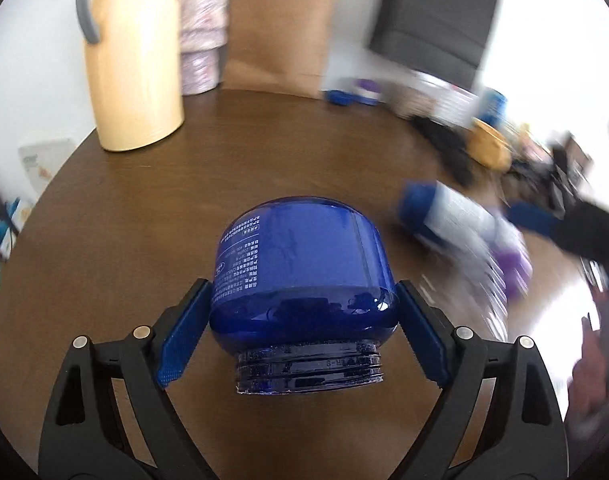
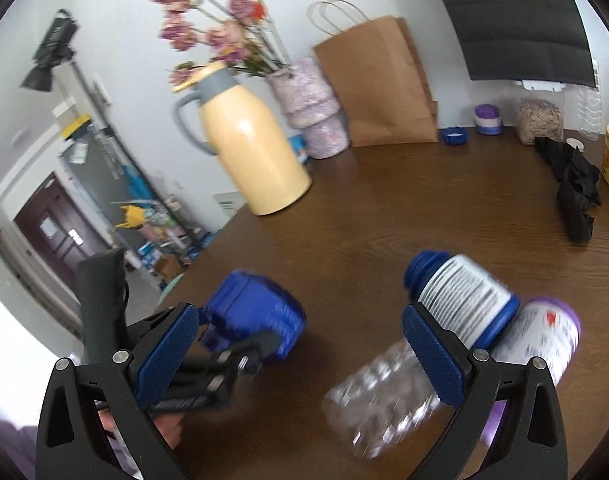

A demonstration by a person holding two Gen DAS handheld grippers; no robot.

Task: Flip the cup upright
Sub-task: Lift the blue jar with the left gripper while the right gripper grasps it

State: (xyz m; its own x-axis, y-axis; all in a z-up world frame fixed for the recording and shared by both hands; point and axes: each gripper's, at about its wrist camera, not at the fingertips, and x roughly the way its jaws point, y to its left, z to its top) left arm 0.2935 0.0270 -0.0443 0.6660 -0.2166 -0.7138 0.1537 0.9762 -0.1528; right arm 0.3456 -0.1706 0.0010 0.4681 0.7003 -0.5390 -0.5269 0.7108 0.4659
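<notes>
Blue cup (image 1: 302, 276): translucent, printed label, threaded mouth facing the camera; clamped between the blue pads of the left claw (image 1: 302, 320), held above the brown desk (image 1: 264, 148). Seen from the right wrist, it sits at lower left (image 2: 256, 312).

Right claw (image 2: 300, 356): jaws apart, gripping nothing; a clear plastic bottle (image 2: 380, 396) lies on its side between them.

Also on the desk: white-labelled blue bottle (image 2: 464, 300) and purple-capped bottle (image 2: 544, 336), both lying down, touching; yellow thermos jug (image 2: 252, 152); flower vase (image 2: 312, 112); brown paper bag (image 2: 380, 84); black cloth (image 2: 576, 188).
</notes>
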